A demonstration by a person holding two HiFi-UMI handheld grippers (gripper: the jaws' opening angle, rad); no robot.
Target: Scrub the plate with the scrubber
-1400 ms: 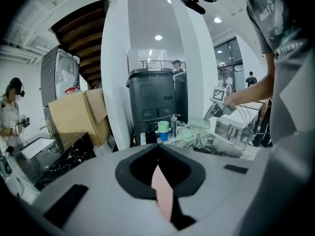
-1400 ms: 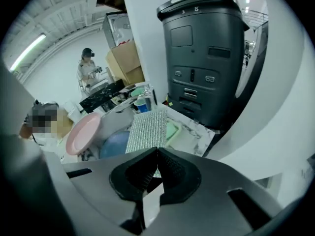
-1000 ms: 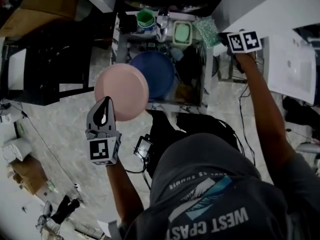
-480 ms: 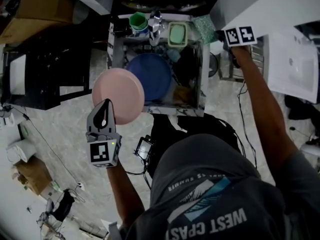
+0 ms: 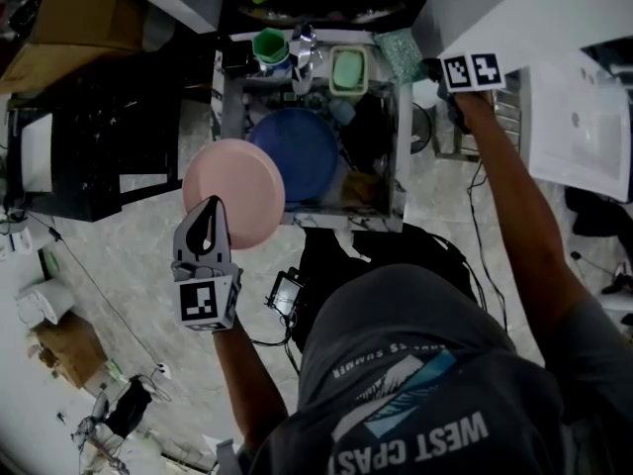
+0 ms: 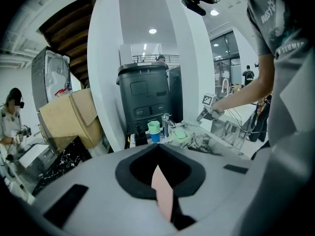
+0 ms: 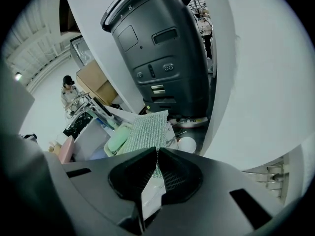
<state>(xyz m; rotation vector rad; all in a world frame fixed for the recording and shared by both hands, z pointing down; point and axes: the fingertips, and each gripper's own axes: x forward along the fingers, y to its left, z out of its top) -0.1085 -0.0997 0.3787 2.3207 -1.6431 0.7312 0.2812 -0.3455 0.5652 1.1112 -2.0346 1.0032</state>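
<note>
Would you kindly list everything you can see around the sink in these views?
pink plate: one, pink, held up at the sink's left front
blue plate: one, blue, inside the sink
sink: one, marbled rim, upper centre
green cup: one, green, behind the sink
tap: one, metal, beside the cup
soap tray: one, pale green, back rim
scrubber: one, green mesh, right back corner
cardboard box: one, brown, upper left
left gripper: grey, shut on the pink plate's edge
right gripper: jaws opening, scrubber between them
</note>
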